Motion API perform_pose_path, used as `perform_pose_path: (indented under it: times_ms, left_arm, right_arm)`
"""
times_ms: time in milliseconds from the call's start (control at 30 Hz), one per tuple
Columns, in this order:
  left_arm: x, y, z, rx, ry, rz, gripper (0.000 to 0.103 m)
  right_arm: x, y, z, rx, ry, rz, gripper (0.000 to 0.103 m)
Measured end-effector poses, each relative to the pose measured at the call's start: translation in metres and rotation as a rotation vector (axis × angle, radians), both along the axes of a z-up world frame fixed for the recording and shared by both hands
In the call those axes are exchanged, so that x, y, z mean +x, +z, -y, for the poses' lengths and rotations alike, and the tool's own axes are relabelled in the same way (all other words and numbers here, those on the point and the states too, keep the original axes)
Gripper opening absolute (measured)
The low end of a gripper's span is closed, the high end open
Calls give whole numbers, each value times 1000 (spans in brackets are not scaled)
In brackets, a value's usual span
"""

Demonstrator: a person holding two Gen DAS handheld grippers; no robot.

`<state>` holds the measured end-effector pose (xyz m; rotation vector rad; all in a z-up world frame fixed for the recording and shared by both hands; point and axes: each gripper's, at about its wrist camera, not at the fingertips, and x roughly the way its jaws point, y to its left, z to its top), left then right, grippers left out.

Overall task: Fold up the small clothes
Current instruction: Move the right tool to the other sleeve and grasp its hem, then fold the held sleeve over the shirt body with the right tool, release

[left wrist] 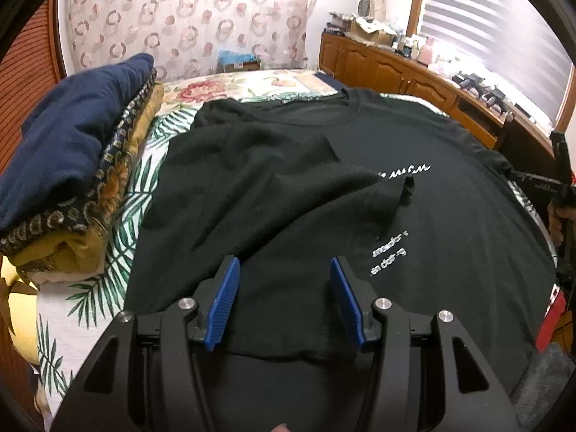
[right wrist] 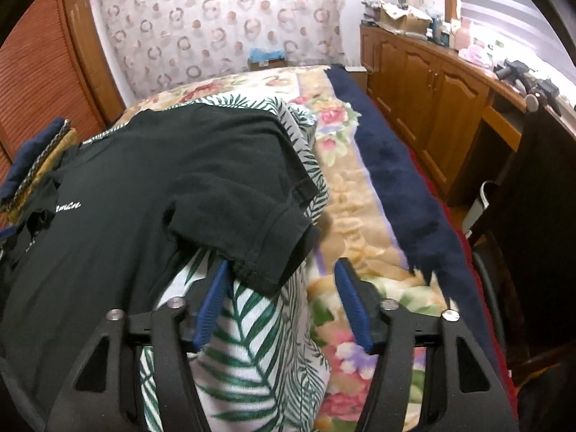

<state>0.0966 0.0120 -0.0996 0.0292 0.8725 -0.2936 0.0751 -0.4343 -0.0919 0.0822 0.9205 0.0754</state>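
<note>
Right wrist: shirt sleeve between gripper pads.

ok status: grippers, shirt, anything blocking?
Left gripper open over black T-shirt, one side folded in. Right gripper open at unfolded sleeve. Folded stack beside, clear.

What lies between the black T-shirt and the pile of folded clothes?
Only a bare strip of leaf-print cover separates the black T-shirt from the pile of folded clothes; the left wrist view shows it.
</note>
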Motion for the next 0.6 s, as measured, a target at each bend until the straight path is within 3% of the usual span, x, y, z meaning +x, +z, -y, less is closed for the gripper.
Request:
perform_pose_path:
  times_ms: [133, 200, 233, 333, 600]
  left_arm:
    - [-3, -6, 6, 47, -5, 10, 52]
    - [-2, -6, 6, 46, -3, 9, 52]
    - [-1, -6, 6, 44, -3, 8, 52]
    - [-1, -6, 5, 43, -3, 8, 53]
    - [1, -7, 6, 36, -2, 6, 54]
  right_arm:
    - [6, 4, -3, -3, 20, 10, 33]
    - [9, 6, -5, -14, 29, 18, 29]
    - [9, 8, -7, -17, 36, 30, 20]
    - [12, 15, -7, -7, 41, 69, 9]
    - [22, 64, -40, 46, 100, 245, 8]
